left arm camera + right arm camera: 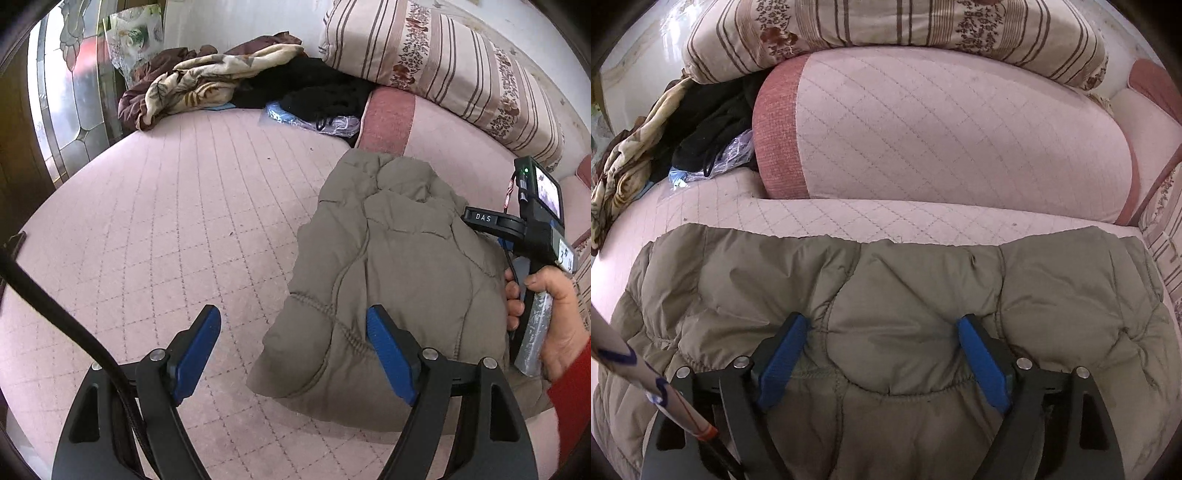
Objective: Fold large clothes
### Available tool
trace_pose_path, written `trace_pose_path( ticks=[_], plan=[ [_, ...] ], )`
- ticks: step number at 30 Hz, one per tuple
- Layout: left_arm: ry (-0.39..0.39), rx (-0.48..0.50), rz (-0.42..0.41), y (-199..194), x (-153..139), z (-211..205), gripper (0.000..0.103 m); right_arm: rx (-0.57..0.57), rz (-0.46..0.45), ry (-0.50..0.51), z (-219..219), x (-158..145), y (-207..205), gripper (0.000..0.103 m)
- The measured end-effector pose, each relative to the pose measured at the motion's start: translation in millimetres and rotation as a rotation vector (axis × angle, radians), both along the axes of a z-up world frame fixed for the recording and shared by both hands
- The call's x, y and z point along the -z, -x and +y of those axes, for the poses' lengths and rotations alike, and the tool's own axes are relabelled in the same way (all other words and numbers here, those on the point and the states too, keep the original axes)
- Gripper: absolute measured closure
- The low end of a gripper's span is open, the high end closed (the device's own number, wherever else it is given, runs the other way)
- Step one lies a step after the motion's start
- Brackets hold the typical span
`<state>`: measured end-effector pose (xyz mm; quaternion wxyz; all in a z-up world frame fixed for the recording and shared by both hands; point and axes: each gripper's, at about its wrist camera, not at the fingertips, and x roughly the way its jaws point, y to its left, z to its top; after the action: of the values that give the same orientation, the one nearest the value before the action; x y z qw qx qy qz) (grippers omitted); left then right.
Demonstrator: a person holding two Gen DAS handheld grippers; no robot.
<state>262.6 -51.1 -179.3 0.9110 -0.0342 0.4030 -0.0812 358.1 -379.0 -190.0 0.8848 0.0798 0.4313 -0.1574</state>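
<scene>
Jacket [905,295] on bed [166,221], before pillow [942,129]

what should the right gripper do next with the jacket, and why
Probably close the right gripper on the puffy ridge between its open jaws. The olive jacket lies bunched on the quilted bed cover, and the left gripper is open at its edge.

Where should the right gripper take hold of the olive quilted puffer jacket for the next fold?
Probably the far edge of the olive quilted puffer jacket, coming from above: it lies flat on the pink quilted bed cover, leaving that thin edge free to pinch and pull back.
</scene>
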Motion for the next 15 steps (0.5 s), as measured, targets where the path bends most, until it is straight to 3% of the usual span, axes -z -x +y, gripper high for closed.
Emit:
trace_pose_path(
  ticks=[4, 7, 10, 15],
  plan=[
    [-0.017, -0.027, -0.024, 3, -2, 7, 0.023, -0.023, -0.047, -0.005, 19, -33, 16, 0.02],
    [0.004, -0.047, -0.016, 1, -2, 16, 0.023, -0.124, -0.073, -0.056, 55, -49, 26, 0.02],
    [0.005, -0.057, -0.007, -1, 0, 20, 0.023, -0.21, -0.039, -0.027, 94, -37, 22, 0.02],
    [-0.017, -0.065, -0.001, -7, 3, 21, 0.023, -0.206, 0.068, 0.109, 121, 1, 1, 0.015]
  ],
)
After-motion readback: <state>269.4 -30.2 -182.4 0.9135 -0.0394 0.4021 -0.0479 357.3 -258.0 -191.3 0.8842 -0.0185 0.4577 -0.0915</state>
